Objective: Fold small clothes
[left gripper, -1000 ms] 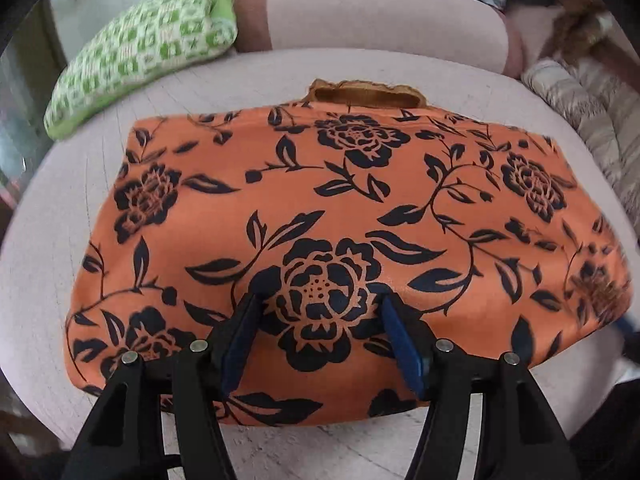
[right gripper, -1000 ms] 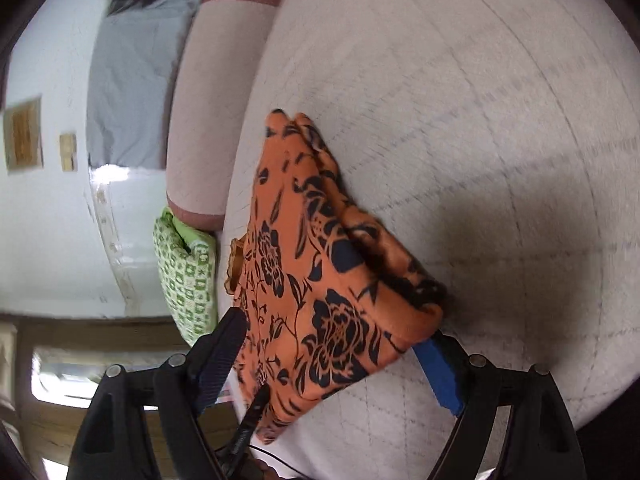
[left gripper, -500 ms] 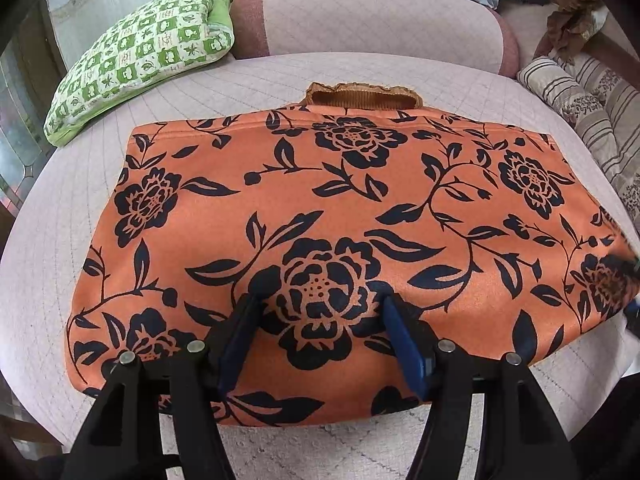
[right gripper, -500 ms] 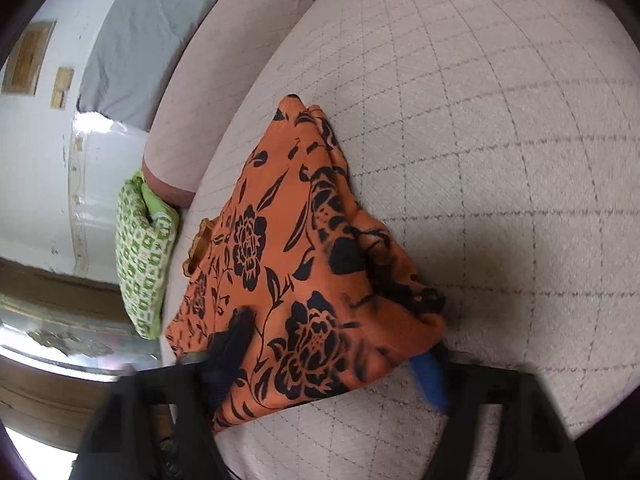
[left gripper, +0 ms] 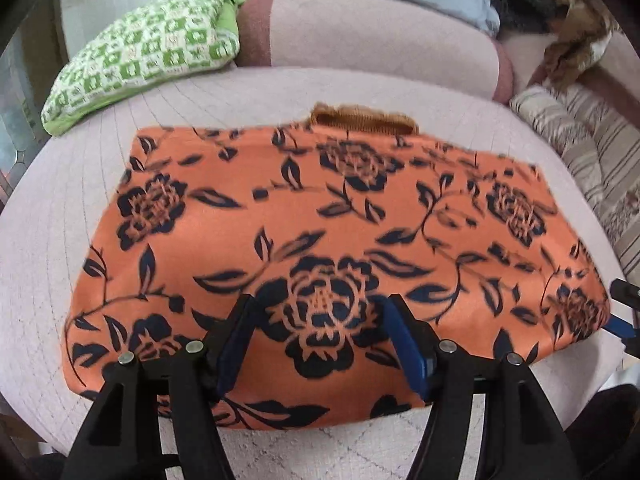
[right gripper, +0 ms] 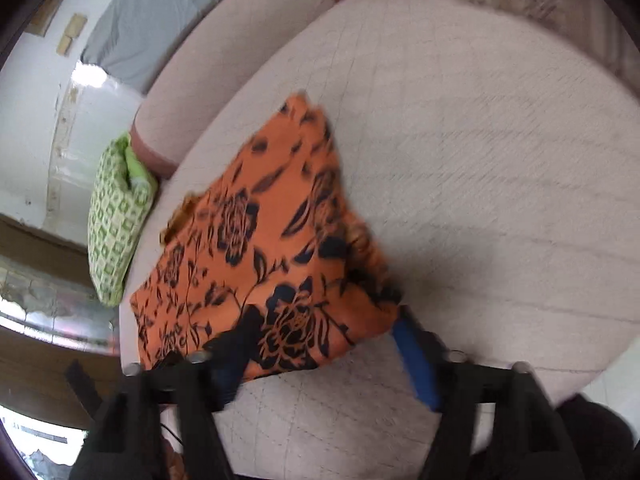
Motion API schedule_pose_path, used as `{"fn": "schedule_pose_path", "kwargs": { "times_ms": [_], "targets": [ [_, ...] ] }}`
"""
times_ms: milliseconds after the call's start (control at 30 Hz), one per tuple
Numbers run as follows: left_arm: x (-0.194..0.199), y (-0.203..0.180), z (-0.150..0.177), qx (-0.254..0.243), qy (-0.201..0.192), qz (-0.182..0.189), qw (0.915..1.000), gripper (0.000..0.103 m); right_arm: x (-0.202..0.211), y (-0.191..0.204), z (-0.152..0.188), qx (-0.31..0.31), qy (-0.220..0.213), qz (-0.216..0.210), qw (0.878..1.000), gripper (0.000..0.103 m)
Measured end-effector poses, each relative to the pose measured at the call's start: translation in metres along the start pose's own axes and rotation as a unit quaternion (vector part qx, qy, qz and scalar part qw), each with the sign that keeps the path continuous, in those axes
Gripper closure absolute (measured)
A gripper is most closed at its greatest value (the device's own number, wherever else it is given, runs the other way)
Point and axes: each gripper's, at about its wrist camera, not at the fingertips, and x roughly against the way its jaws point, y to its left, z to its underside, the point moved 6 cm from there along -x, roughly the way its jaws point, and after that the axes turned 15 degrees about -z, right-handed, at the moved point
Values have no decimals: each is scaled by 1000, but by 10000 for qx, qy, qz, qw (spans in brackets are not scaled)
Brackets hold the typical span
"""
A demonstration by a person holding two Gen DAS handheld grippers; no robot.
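Note:
An orange garment with black flowers (left gripper: 320, 232) lies folded flat on a pale quilted cushion (left gripper: 60, 240). A brown waistband edge (left gripper: 364, 120) sticks out at its far side. My left gripper (left gripper: 320, 312) is open, its jaws spread over the near middle of the cloth. In the right wrist view the same garment (right gripper: 260, 264) lies to the left. My right gripper (right gripper: 324, 336) is open at the cloth's near right corner, jaws on either side of it. The right gripper's tip also shows in the left wrist view (left gripper: 622, 312).
A green and white patterned pillow (left gripper: 148, 52) lies at the back left. A pink bolster (left gripper: 360, 36) runs along the back. Striped fabric (left gripper: 592, 152) lies at the right. A furry brown thing (left gripper: 568, 40) sits at the back right.
The right gripper has swung round towards the garment's near right corner, and its view is blurred by motion. The left gripper holds its place, open over the cloth.

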Motion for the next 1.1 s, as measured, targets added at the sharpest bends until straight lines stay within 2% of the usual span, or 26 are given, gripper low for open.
{"fn": "schedule_pose_path", "kwargs": {
  "times_ms": [67,133,233,367,400,433,467,533,600,700,733,767,833,967,1100],
  "targets": [
    [1,-1,-2,6,-123,26,9999,36,13,1,-10,23,-153,8,9999,30],
    [-8,-7,3,-111,27,13,9999,36,16,1,-26,14,-278,-40,9996,30],
    [-12,-12,7,-285,-127,-144,9994,34,-14,7,-50,3,56,-537,9985,30],
    [-14,-12,5,-299,-118,-97,9994,32,-66,3,-69,165,603,-397,9973,32],
    [-15,-12,5,-316,-131,-81,9994,32,-80,2,-67,172,855,-458,9951,38],
    [-15,-12,6,-329,-148,-82,9993,32,-85,5,-66,283,912,-436,9945,60],
    [-15,-12,6,-329,-157,-83,9993,32,-87,14,-63,538,979,-334,9932,71],
    [-15,-12,6,-294,-160,-102,9994,31,-83,28,-58,974,922,-70,9909,75],
    [-15,-13,6,-311,-167,-128,9993,30,-89,21,-53,1068,956,318,9892,75],
    [-14,-12,7,-311,-168,-74,9993,30,-93,16,-51,898,854,303,9918,67],
    [-14,-11,7,-309,-165,-59,9994,30,-92,23,-50,953,825,284,9916,56],
    [-14,-11,8,-326,-172,-58,9993,30,-92,25,-50,983,838,298,9912,40],
    [-14,-12,9,-331,-185,-60,9993,30,-87,32,-52,967,757,282,9920,38],
    [-14,-11,9,-334,-180,-39,9993,30,-81,34,-80,698,369,214,9967,32],
    [-14,-11,9,-339,-183,-32,9993,29,-102,35,-105,474,404,-48,9980,32]
  ]
}}
